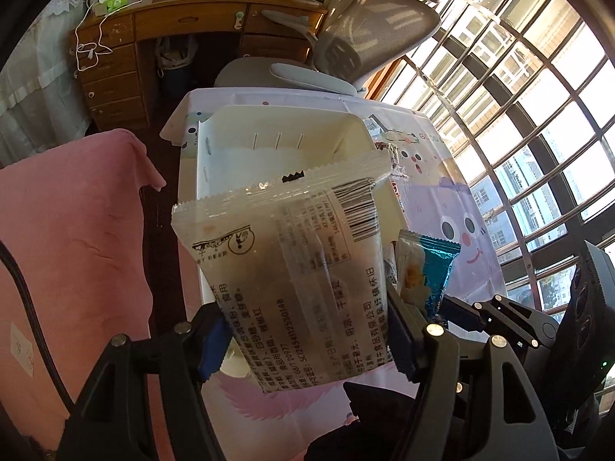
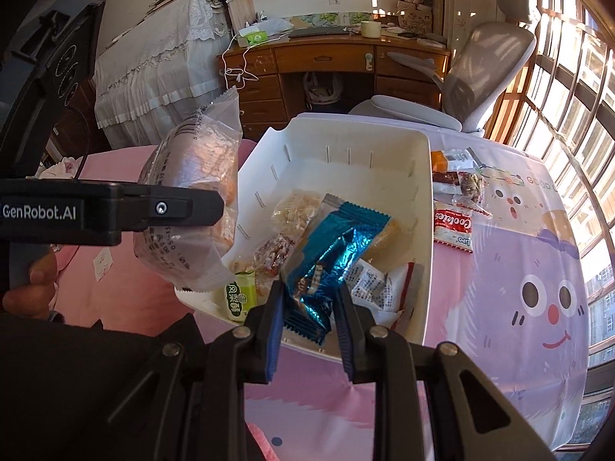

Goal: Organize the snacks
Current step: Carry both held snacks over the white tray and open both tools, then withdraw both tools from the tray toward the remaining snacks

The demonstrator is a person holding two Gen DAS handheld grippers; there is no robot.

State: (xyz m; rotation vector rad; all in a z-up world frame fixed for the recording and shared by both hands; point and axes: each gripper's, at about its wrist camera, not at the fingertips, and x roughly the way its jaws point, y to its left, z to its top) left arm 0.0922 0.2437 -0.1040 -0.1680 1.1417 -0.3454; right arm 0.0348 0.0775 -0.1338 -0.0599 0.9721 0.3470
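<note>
Clear plastic fills the left wrist view: the left tool (image 1: pixel 303 342) pinches a see-through snack pack (image 1: pixel 284 269) by its lower sides, above the near part of the white bin (image 1: pixel 215 161) on the counter (image 1: pixel 461 223). Through the right wrist view, the right tool (image 2: pixel 307 307) is pressed onto a blue foil wrapper (image 2: pixel 334 249) over the bin's near rim (image 2: pixel 423 199), with other snacks inside and a cookie packet (image 2: pixel 453 226) outside. Both packs hang near the rim; let go from here, either might slide out onto the counter.
</note>
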